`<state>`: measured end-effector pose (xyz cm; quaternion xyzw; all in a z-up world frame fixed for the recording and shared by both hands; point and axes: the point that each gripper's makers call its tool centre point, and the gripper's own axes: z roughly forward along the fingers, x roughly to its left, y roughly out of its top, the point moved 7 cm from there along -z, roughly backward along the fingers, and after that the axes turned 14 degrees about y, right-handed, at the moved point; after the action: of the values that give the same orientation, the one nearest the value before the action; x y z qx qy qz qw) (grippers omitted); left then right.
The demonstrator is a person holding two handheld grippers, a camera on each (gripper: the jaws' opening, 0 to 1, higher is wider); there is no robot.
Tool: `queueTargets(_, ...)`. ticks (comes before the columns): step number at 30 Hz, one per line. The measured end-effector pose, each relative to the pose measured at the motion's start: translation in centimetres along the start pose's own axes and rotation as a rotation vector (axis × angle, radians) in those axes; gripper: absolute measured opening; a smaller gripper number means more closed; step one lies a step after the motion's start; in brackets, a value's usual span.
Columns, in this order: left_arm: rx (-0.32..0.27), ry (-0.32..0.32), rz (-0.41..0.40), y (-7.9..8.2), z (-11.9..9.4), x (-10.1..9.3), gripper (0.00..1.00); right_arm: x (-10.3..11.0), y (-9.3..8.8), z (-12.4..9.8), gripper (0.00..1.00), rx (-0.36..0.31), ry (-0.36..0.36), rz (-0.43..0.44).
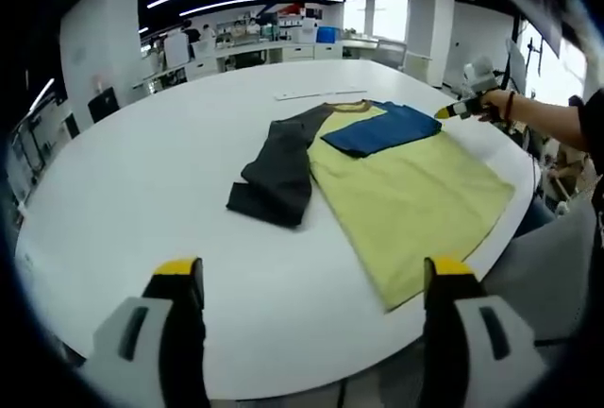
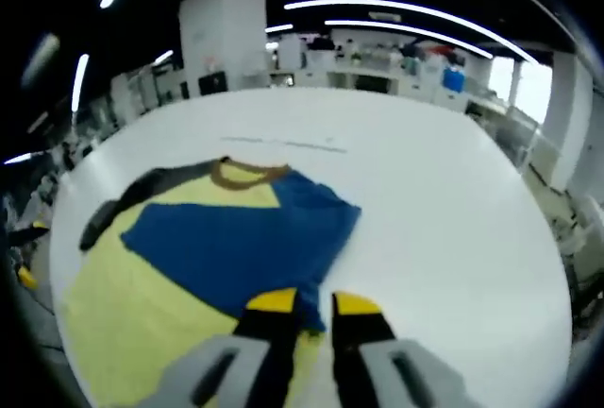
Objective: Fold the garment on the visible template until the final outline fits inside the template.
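The right tongs [image 2: 302, 306] look nearly shut on the blue sleeve [image 2: 245, 243] of the T-shirt [image 1: 406, 195], which lies on the white table [image 1: 142, 181]. The left tongs [image 1: 316, 280] hang open. One sleeve is folded in (the gray sleeve [image 1: 278, 177] still sticks out), so most folding is left.

I count one shirt [image 1: 396, 181] with one blue sleeve [image 1: 382, 130] and one dark grey sleeve [image 1: 278, 177], on one round white table [image 1: 170, 172], with my two grippers, left [image 1: 311, 280] and right [image 2: 304, 309].
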<state>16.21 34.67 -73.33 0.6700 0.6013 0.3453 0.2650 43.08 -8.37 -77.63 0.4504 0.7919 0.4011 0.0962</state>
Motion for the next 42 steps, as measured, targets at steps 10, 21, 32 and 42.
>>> queueTargets(10, 0.006, 0.019, -0.006, -0.2, 0.1, 0.9, 0.93, 0.3, -1.9, 0.4, 0.01, 0.064, -0.027, -0.008)
queueTargets(21, 0.005, 0.041, -0.016, 0.1, 0.4, 1.2, 0.89, -0.2, -2.1, 0.2, 0.10, 0.023, -0.027, 0.072)
queueTargets(32, -0.031, 0.053, -0.004, 0.9, 1.5, 1.7, 0.79, 0.2, -0.4, -2.3, 0.48, -0.091, 0.069, 0.063)
queueTargets(42, -0.092, 0.053, -0.037, 2.5, 4.0, 1.5, 0.60, 1.7, 0.2, -5.3, 0.78, -0.132, 0.157, 0.047)
